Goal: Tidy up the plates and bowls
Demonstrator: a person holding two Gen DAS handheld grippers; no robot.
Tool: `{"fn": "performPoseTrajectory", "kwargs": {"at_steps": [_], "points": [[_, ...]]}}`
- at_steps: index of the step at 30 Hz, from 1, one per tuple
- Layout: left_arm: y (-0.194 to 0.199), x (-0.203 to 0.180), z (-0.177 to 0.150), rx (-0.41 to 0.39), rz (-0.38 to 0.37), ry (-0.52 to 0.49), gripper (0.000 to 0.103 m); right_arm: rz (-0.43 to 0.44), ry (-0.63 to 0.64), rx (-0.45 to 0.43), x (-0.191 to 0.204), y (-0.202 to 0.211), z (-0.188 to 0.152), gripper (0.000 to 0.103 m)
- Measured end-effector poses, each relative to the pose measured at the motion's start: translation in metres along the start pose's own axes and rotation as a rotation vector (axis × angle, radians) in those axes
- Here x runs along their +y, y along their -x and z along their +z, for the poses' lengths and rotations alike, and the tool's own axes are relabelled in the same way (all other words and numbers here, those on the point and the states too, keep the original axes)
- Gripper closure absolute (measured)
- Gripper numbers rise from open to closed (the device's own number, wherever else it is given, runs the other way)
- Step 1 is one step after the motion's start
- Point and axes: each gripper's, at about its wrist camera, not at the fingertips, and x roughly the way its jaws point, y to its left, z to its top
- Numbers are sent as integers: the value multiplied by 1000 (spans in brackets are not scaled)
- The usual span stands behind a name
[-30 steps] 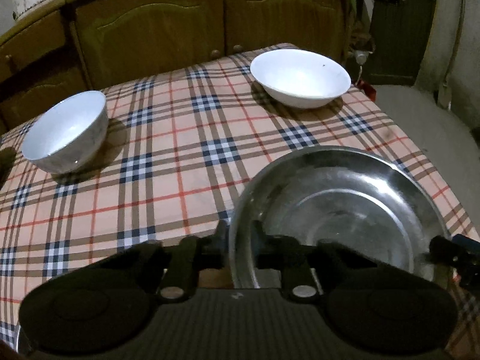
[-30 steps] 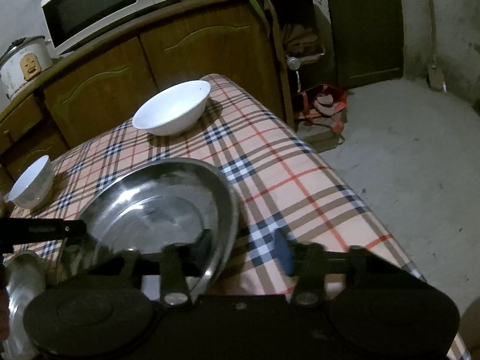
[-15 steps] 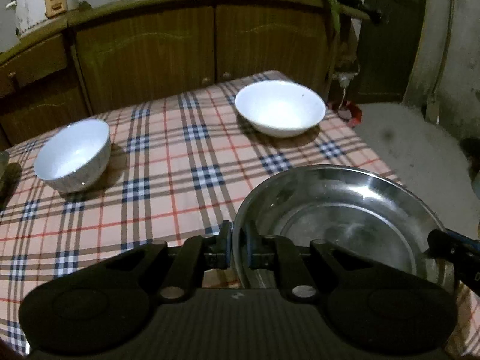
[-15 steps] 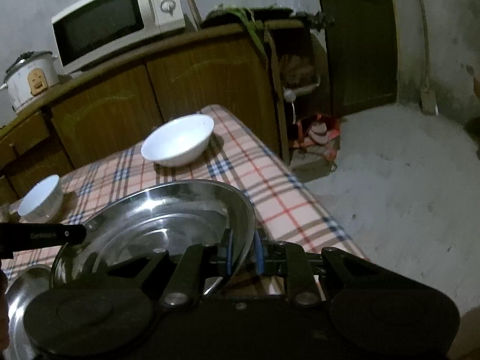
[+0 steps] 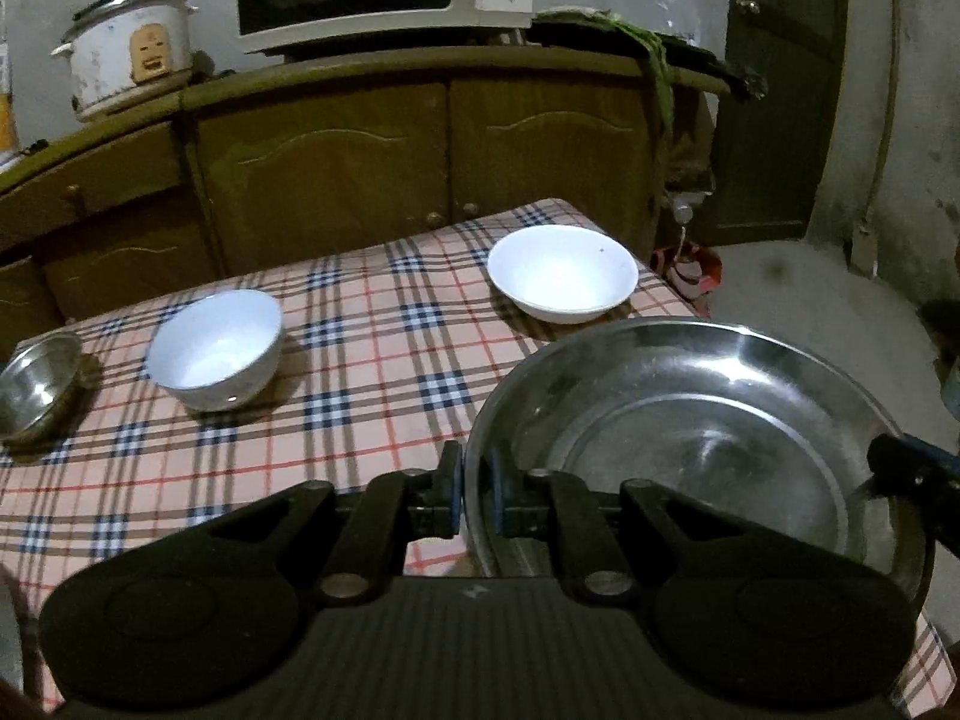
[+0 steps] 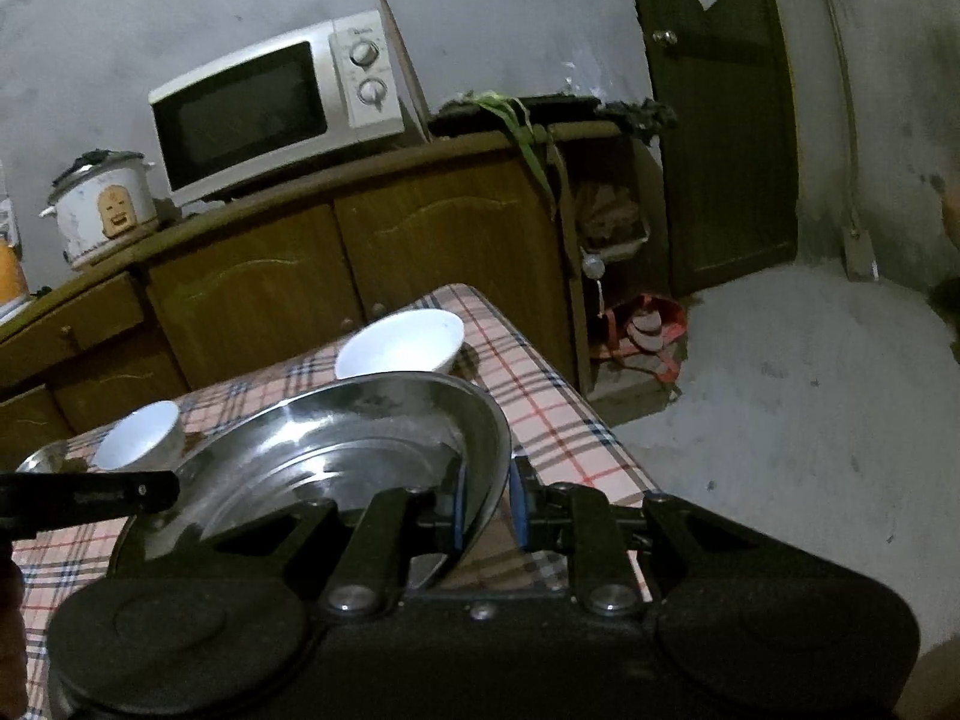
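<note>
A large steel plate (image 5: 690, 420) hangs above the plaid table (image 5: 372, 372), held by both grippers. My left gripper (image 5: 474, 492) is shut on its left rim. My right gripper (image 6: 486, 507) is shut on its right rim, and the plate (image 6: 336, 456) fills the lower left of the right wrist view. The right gripper's tip (image 5: 906, 471) shows at the plate's far edge in the left wrist view. A shallow white bowl (image 5: 561, 273) sits at the table's far right corner. A deeper white bowl (image 5: 216, 348) stands to the left, and a small steel bowl (image 5: 36, 384) lies at the left edge.
A wooden cabinet (image 5: 384, 162) runs behind the table, with a microwave (image 6: 270, 108) and a rice cooker (image 5: 129, 51) on top. A dark door (image 6: 720, 120) and bare concrete floor (image 6: 780, 396) lie to the right of the table.
The right gripper went from open beside the plate's rim to shut on it. Both grippers then rose with the plate, so the table and bowls sit lower and farther away.
</note>
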Motion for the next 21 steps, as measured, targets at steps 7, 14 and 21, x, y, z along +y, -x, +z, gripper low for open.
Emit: {"fn": "performPoseTrajectory", "kwargs": {"at_steps": [7, 14, 21], "points": [[21, 14, -5, -9, 32, 22, 92, 26, 24, -10, 17, 14, -1, 82], [36, 30, -13, -14, 71, 39, 92, 59, 53, -12, 36, 21, -3, 82], [47, 44, -20, -18, 100, 53, 92, 83, 77, -6, 54, 25, -8, 82]]}}
